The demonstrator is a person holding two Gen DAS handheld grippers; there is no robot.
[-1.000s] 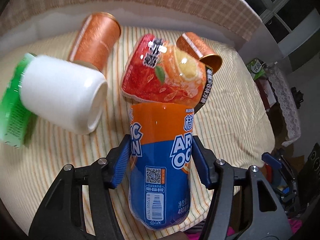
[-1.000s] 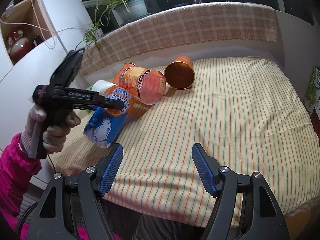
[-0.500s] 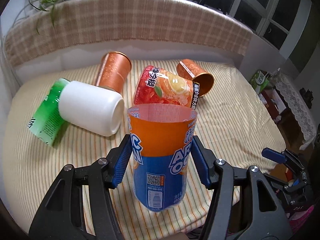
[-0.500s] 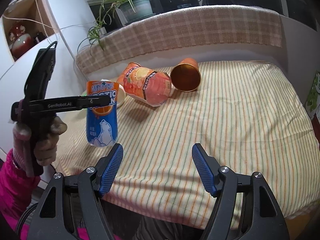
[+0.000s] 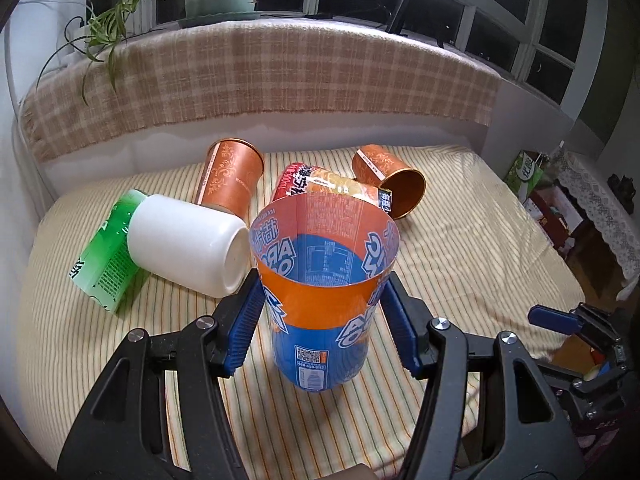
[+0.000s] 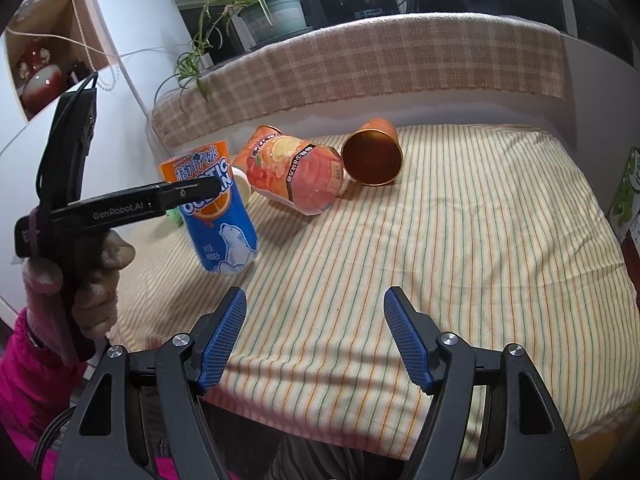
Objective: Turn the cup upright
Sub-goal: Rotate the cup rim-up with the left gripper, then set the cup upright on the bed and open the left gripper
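Observation:
My left gripper (image 5: 322,320) is shut on the orange-and-blue cup (image 5: 324,304). The cup stands upright, mouth up, its base on or just above the striped cloth (image 5: 460,248). In the right wrist view the same cup (image 6: 218,216) shows at the left, held by the left gripper (image 6: 192,194) near its rim. My right gripper (image 6: 316,334) is open and empty, above the front edge of the striped cloth (image 6: 460,240).
Other cups lie on their sides behind: a white cup (image 5: 188,250), a green cup (image 5: 108,256), two copper cups (image 5: 232,178) (image 5: 394,180), and a red-orange cup (image 5: 320,184) (image 6: 298,176). A plaid-covered ledge (image 5: 260,76) runs along the back.
The left gripper has turned the orange-and-blue cup from lying tilted to upright and lowered it toward the cloth. The right gripper has stayed still.

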